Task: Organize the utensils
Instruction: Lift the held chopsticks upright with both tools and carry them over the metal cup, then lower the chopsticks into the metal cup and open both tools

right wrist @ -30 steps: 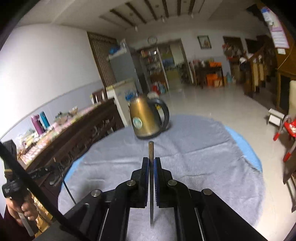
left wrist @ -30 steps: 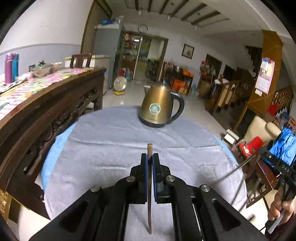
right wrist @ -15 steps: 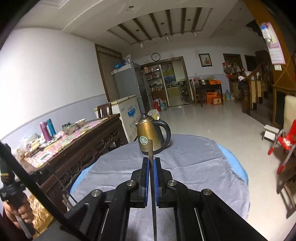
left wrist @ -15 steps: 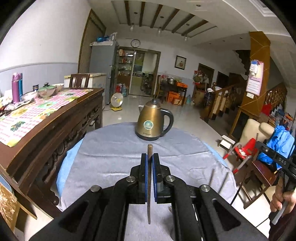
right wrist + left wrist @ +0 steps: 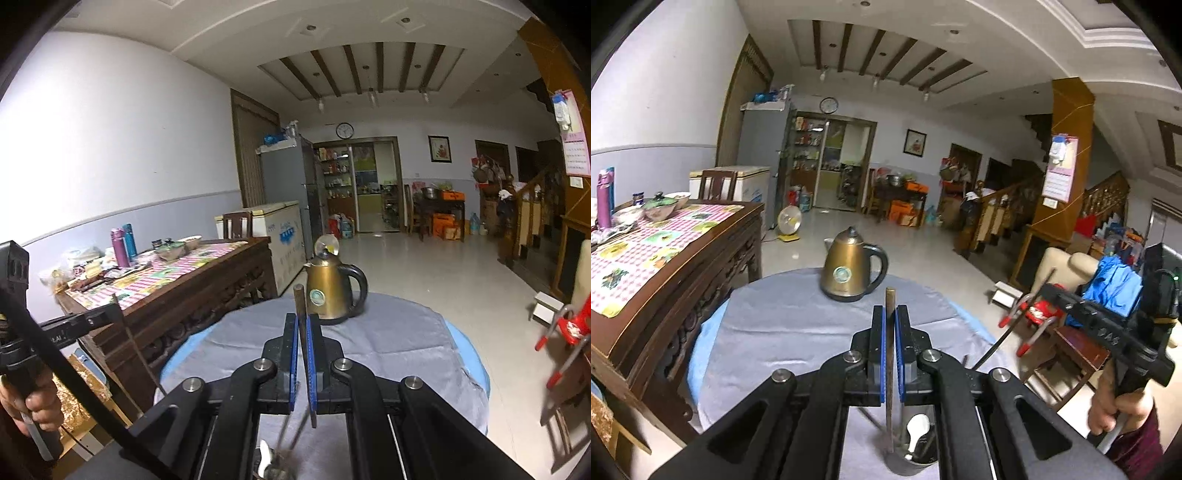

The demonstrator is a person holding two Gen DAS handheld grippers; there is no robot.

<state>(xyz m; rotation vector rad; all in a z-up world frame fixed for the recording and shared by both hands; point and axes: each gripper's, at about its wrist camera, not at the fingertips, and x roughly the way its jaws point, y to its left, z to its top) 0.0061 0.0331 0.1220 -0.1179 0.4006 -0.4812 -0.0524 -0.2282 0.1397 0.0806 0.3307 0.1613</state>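
Over grey worktop [image 5: 783, 325], we've got one chopstick [image 5: 889, 321] clamped in left fingers [image 5: 877, 332], another chopstick [image 5: 301, 317] in right fingers [image 5: 291, 339]. Mid-carry, we guess. Next: lower tips into metal cup [image 5: 916, 463] below, beside white spoon [image 5: 918, 428].

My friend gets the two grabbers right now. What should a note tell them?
Left gripper: shut on a chopstick, upright.
Right gripper: shut on another chopstick.
A metal cup below the left gripper holds a white spoon and other utensils, on the grey-clothed round table with a kettle.
Done: some utensils in the cup.
Left: probably dropping both chopsticks in.
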